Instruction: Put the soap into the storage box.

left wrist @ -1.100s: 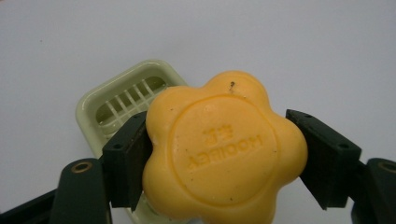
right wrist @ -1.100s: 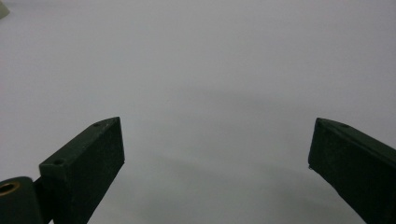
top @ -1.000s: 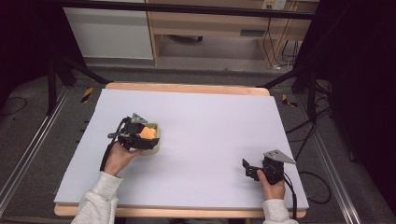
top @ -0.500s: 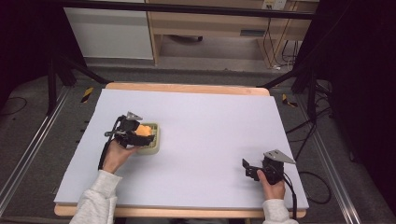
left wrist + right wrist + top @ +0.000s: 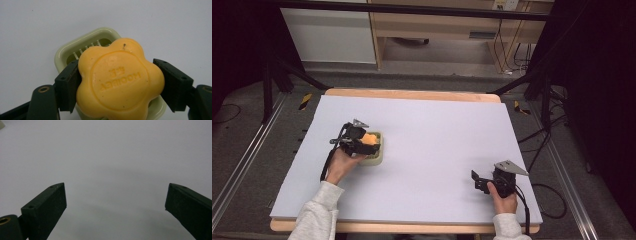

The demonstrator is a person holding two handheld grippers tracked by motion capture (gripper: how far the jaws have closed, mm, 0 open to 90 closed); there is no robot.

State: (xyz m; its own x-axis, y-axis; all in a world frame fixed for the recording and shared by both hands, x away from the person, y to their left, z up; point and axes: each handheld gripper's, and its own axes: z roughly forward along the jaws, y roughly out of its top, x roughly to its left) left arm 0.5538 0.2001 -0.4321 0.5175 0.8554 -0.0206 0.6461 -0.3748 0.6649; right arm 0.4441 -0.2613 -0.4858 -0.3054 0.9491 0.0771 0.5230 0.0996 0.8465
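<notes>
An orange flower-shaped soap (image 5: 117, 77) with raised lettering sits between the jaws of my left gripper (image 5: 117, 86), which is shut on it. Directly under it is a pale green slotted soap dish (image 5: 75, 47), mostly hidden by the soap; I cannot tell whether the soap touches it. In the high view the soap (image 5: 369, 138), the dish (image 5: 377, 154) and the left gripper (image 5: 361, 142) are at the table's left middle. My right gripper (image 5: 477, 180) rests near the front right, open, with nothing between its jaws (image 5: 115, 202).
A white sheet (image 5: 437, 125) covers the wooden table (image 5: 412, 94). Cables trail off the right edge (image 5: 542, 192). Dark stands and a wooden cabinet (image 5: 437, 30) lie beyond the far side.
The left gripper has shifted slightly left and away with the soap, staying over the dish. The right gripper has not moved.
</notes>
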